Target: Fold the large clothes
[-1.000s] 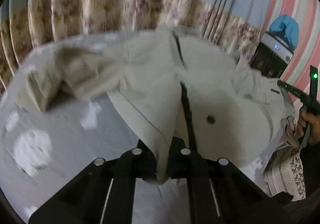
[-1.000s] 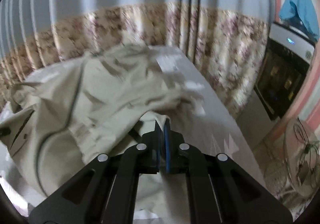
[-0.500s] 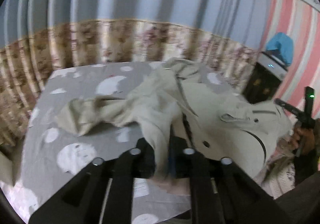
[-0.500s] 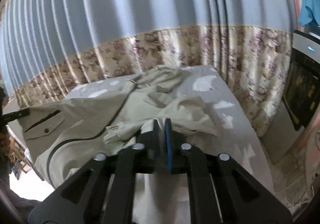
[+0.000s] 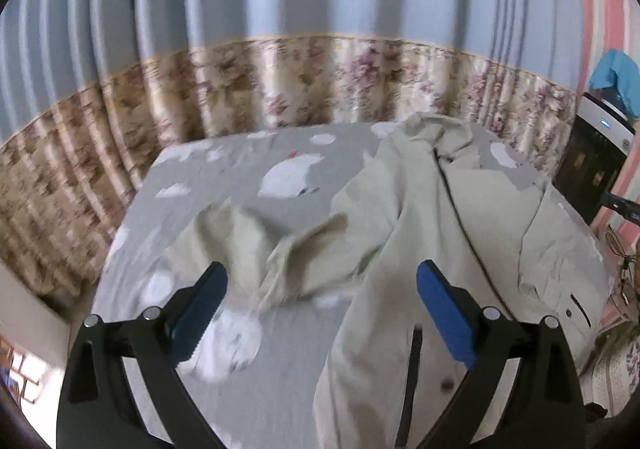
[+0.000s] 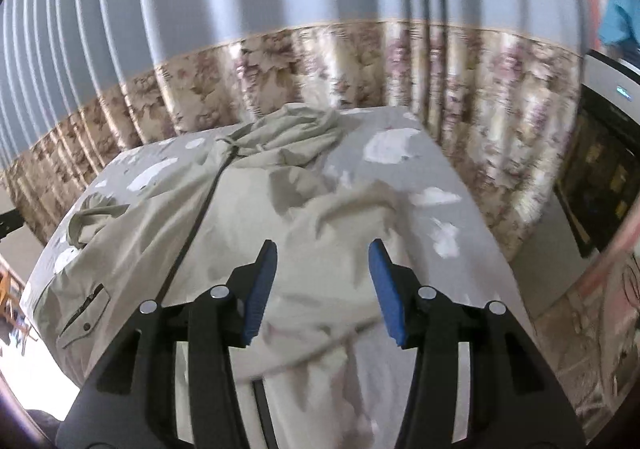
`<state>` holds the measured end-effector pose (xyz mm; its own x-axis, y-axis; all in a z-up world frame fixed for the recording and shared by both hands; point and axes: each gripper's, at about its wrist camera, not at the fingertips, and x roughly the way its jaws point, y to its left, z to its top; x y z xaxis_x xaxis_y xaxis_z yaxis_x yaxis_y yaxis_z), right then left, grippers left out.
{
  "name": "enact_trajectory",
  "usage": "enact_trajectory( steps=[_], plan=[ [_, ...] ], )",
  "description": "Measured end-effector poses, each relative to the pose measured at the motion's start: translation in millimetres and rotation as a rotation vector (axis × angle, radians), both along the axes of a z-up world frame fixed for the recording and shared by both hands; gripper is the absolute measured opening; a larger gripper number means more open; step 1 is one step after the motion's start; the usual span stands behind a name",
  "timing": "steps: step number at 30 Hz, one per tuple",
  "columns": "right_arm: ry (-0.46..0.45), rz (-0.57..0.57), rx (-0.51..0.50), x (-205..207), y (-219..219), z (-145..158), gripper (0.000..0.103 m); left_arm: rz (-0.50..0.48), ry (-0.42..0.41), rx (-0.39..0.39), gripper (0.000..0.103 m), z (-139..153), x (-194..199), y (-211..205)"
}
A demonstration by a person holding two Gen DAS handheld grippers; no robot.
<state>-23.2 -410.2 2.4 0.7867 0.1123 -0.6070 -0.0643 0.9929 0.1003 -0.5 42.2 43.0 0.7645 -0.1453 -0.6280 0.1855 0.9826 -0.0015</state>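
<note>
A large beige jacket (image 5: 432, 217) with a dark zip lies spread on the grey bed (image 5: 248, 153); its hood is at the far end and one sleeve (image 5: 240, 233) stretches left. My left gripper (image 5: 322, 289) hovers above sleeve and hem, its jaws opening wide, blue pads touching nothing. In the right wrist view the same jacket (image 6: 248, 225) fills the bed, chest pocket at the left. My right gripper (image 6: 322, 269) hangs over the jacket's right half, jaws opening, cloth below them but not pinched.
Floral-bordered curtains (image 5: 280, 89) close the far and left sides of the bed. A dark appliance (image 5: 592, 165) with a blue cloth on top stands at the right. The bed's right edge (image 6: 476, 217) drops to the floor.
Both grippers let go of the jacket's cloth and their jaws spread apart. The jacket dropped onto the bed and both grippers rose and pulled back from it.
</note>
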Motion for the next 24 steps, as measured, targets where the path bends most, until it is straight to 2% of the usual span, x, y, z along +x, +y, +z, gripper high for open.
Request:
enact_trajectory(
  steps=[3,5,8,9,10,13,16,18,21,22,23,24],
  plan=[
    [0.035,0.056,-0.021,50,12,-2,0.061,-0.039,0.001,0.008,0.096,-6,42,-15],
    [0.077,0.091,-0.029,93,22,-13,0.061,-0.056,0.029,0.021,0.096,-16,77,-27],
    [0.136,0.085,-0.065,142,32,-31,0.064,-0.066,0.069,0.059,0.096,-38,127,-43],
    [0.153,0.09,-0.055,155,34,-38,0.07,-0.068,0.091,0.067,0.096,-49,146,-48],
    [0.164,0.09,-0.056,162,36,-42,0.076,-0.055,0.115,0.075,0.096,-57,158,-51],
    [0.207,0.084,-0.08,196,40,-61,0.083,-0.06,0.17,0.05,0.096,-77,192,-58],
    [0.267,0.056,-0.069,225,37,-80,0.086,-0.05,0.218,0.06,0.096,-96,222,-66],
    [0.313,0.059,-0.04,238,33,-91,0.087,-0.028,0.242,0.109,0.096,-107,238,-73],
    [0.382,0.077,-0.018,253,32,-109,0.085,-0.038,0.286,0.17,0.095,-124,260,-82],
    [0.399,0.093,-0.021,256,35,-116,0.069,-0.052,0.306,0.164,0.09,-130,267,-84],
    [0.394,0.086,-0.042,256,36,-117,0.062,-0.056,0.32,0.163,0.084,-135,273,-86],
    [0.38,0.089,-0.051,256,38,-116,0.047,-0.063,0.341,0.155,0.071,-140,280,-87]
  ],
)
